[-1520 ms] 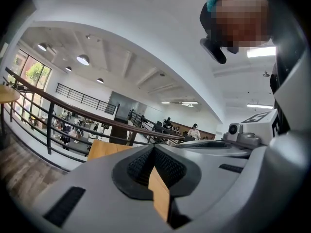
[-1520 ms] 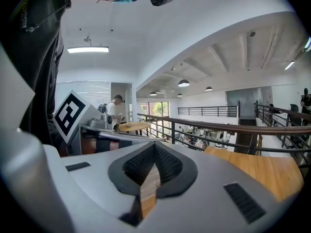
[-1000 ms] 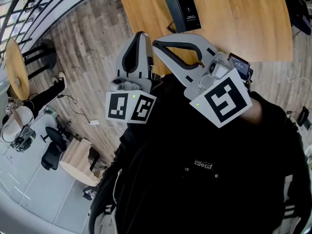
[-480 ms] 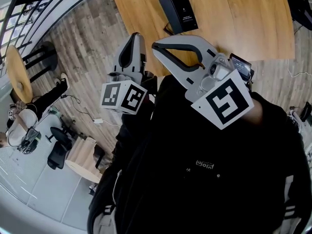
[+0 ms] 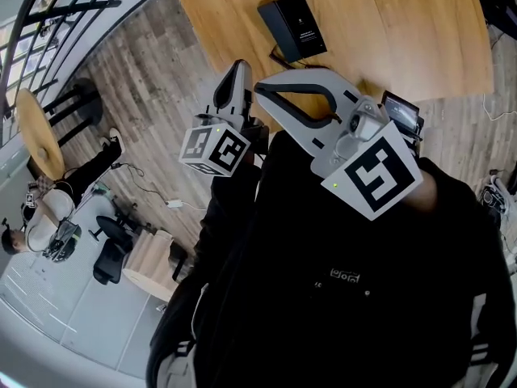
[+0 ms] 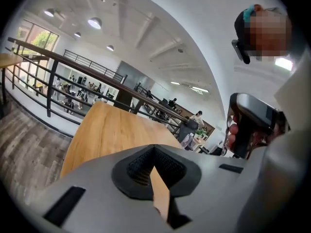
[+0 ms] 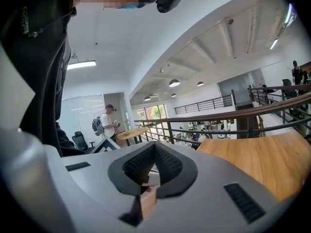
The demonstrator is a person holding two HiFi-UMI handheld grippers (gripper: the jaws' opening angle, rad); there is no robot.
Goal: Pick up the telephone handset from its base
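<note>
A black telephone (image 5: 292, 27) with a cord lies near the front edge of the wooden table (image 5: 388, 31) in the head view; I cannot tell its handset from its base. Both grippers hang close to my dark jacket, short of the table's edge. My left gripper (image 5: 240, 65) is shut and empty, its tip over the wood floor below and left of the telephone. In the left gripper view its jaws (image 6: 154, 148) meet, with the table (image 6: 112, 130) beyond. My right gripper (image 5: 260, 82) is beside it, also shut with nothing held, its jaws (image 7: 154, 145) pointing past the table's corner (image 7: 262, 159).
Left of the table is plank floor (image 5: 137, 95), with a round wooden table (image 5: 36, 132) and black chairs (image 5: 109, 253) further off. A dark railing (image 7: 233, 118) runs behind the table. A person with a backpack (image 7: 108, 123) stands far away.
My left gripper has sunk and rolled, its marker cube turning. The telephone has slid a little left and up in the head view. The right gripper has barely shifted.
</note>
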